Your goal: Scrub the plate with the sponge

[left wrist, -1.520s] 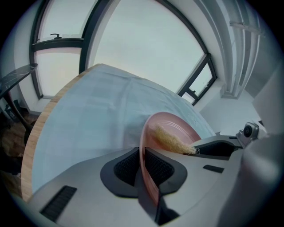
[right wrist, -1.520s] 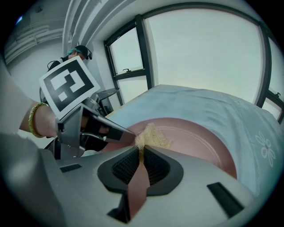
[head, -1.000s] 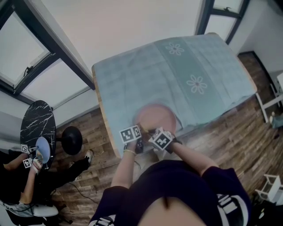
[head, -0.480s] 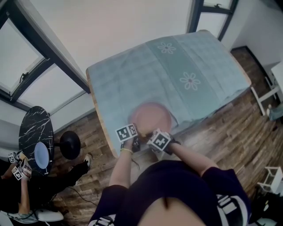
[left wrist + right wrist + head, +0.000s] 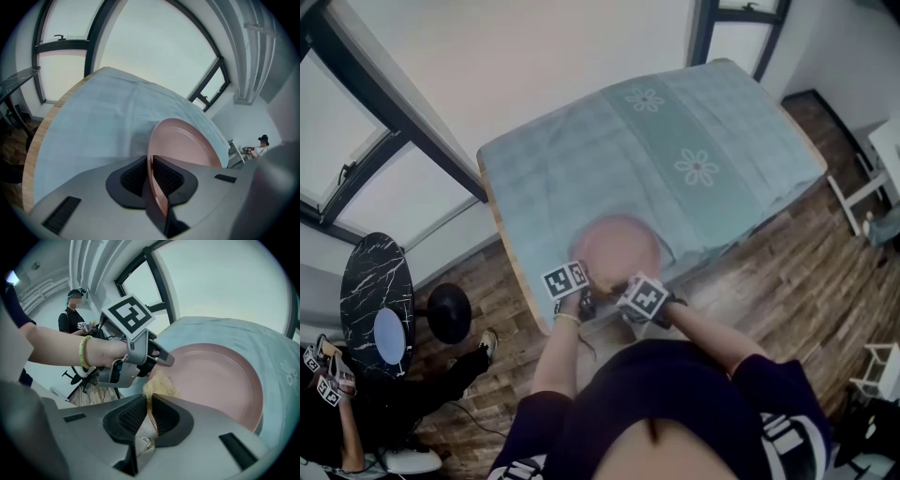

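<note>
A pink plate (image 5: pixel 621 244) lies near the front edge of the table, on a teal cloth (image 5: pixel 675 141). My left gripper (image 5: pixel 587 279) is shut on the plate's near-left rim; in the left gripper view the rim (image 5: pixel 154 187) runs between the two pads and the plate (image 5: pixel 185 143) tilts up beyond them. My right gripper (image 5: pixel 619 284) is shut on a pale yellow fibrous sponge (image 5: pixel 159 384). The sponge rests on the plate (image 5: pixel 220 378) just inside its rim, next to the left gripper (image 5: pixel 161 357).
The cloth has flower prints (image 5: pixel 697 168), and the table's wooden edge (image 5: pixel 511 262) shows at the left. A black marble side table (image 5: pixel 373 295), a round stool (image 5: pixel 448 311) and a seated person (image 5: pixel 337 394) are at the lower left. White furniture (image 5: pixel 877 375) stands at the right.
Both grippers stay at the plate's near rim. The head view has drifted, so the table sits slightly higher and further left. The seated person's hands have sunk toward the lower left corner.
</note>
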Demonstrator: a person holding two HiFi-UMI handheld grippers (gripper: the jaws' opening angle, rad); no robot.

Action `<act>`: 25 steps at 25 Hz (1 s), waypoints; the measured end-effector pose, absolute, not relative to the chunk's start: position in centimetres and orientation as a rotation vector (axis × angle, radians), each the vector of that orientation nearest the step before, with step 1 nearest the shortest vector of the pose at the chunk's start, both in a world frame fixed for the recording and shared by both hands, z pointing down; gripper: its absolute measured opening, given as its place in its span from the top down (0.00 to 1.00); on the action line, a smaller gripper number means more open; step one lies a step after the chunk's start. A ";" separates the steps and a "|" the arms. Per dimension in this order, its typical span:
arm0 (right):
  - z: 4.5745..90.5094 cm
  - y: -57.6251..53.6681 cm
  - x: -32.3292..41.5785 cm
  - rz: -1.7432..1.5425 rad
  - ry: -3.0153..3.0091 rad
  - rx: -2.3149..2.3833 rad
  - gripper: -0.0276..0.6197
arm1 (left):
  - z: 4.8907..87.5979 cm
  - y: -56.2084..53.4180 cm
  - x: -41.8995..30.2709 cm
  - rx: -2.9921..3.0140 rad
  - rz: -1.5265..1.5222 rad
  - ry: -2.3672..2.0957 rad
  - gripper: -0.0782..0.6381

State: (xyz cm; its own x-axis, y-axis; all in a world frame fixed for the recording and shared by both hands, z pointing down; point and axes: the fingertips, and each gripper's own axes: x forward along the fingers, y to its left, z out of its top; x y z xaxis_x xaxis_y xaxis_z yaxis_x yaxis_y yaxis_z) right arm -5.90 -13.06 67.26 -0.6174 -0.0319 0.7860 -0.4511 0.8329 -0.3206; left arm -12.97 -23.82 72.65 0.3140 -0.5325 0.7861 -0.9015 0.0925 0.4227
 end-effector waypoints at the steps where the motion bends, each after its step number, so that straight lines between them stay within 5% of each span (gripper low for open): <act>1: 67.0 -13.1 -5.6 0.643 -2.172 0.356 0.90 | 72.7 -23.8 -12.9 1.571 0.459 -1.345 0.82; 25: 65.2 -27.8 2.4 0.365 -2.082 0.817 0.90 | 72.6 -23.8 -12.8 1.587 0.455 -1.337 0.82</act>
